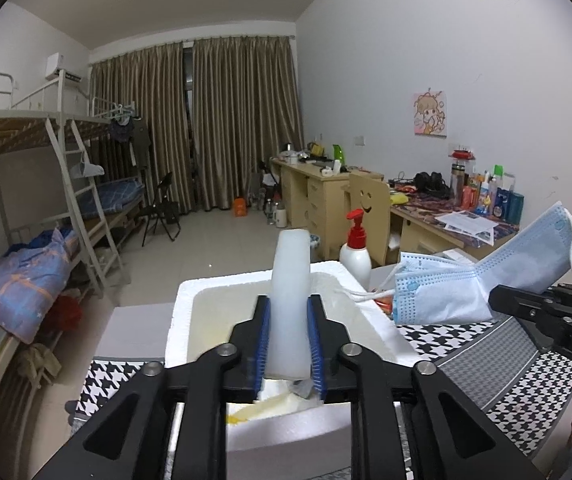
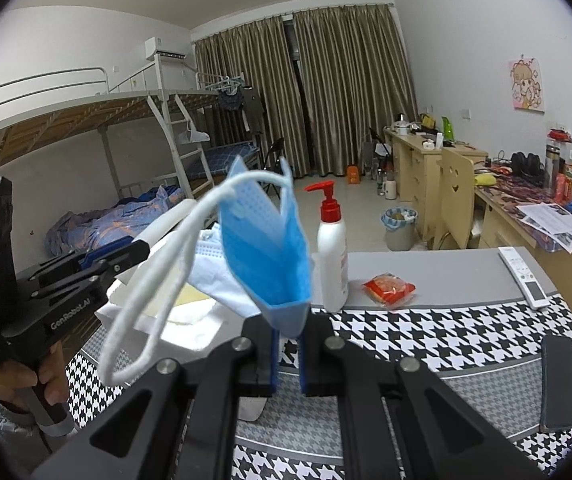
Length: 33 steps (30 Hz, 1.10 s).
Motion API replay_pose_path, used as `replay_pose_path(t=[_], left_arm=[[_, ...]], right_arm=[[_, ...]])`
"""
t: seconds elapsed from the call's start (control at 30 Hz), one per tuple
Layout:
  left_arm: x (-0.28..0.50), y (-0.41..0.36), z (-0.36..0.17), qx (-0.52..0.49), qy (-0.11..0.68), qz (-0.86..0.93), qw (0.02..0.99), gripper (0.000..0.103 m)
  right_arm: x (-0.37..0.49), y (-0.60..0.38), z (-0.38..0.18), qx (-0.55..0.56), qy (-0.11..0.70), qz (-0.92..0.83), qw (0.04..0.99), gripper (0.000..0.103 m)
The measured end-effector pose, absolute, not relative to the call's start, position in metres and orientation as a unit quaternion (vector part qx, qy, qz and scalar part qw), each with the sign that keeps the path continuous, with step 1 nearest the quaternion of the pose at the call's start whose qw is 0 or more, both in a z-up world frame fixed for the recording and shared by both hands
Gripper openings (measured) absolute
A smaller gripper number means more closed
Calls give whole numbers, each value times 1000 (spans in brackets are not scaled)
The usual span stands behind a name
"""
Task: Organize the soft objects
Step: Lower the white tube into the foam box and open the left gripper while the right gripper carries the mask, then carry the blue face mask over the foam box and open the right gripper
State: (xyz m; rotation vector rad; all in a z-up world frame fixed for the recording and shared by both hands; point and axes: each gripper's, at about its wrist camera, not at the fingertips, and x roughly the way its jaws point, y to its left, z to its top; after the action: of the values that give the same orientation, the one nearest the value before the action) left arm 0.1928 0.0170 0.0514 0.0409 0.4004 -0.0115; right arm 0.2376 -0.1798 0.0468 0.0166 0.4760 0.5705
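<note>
Left wrist view: left tool [image 1: 288,334] clamps a white translucent tube [image 1: 290,304] upright between its blue pads [image 1: 263,344], over the white foam box [image 1: 222,292]. Right tool [image 2: 287,354] is nearly closed, pinching the corner of a blue face mask [image 2: 264,248]; the white ear loop [image 2: 146,292] dangles loose on the left. Another mask [image 1: 438,296] lies bunched on the box's right rim.

Judged step: bringing both soft items to the box. To do it well, lower the tube inside the walls before letting go so it won't roll out. Bring the mask over the opening with the loop clear of the left tool and the pump bottle [image 2: 332,256], then release low.

Readable writing: "GenRobot.AI" on the left tool's side in the right wrist view; "DAS" partly visible on the right tool in the left. Bottle label too small to read. Red packet [image 2: 389,289] and remote [image 2: 524,276] sit on the desk [image 2: 426,268], untouched.
</note>
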Motion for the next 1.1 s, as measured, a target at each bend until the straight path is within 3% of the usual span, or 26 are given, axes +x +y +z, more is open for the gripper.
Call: replay_pose_path(t=[0.1,0.17,0.2,0.23,0.37,0.53,1.1], left_arm=[[199,23,48,14,210,-3,978,25],[198,27,47,14,209,2,978,47],[196,29,47,11,207,3,978,66],[195,31,47,7,205,5,979,76],[188,39,48,-1,197,13,980,81],[180,46,51,-7,186,28,982,96],[163,72,54,-24,178,66,981,101]], right_arm=[[238,-177,47,8,234,277,932,10],[239,-177,48,7,234,278,932,10],[239,-176,49,7,234,278,932,10],[240,-175,49,6,235,278,931,10],[241,-169,49,4,238,279,930,10],[240,-162,51,-2,236,284,929,10],[248,-137,52,-18,240,314,918,10]])
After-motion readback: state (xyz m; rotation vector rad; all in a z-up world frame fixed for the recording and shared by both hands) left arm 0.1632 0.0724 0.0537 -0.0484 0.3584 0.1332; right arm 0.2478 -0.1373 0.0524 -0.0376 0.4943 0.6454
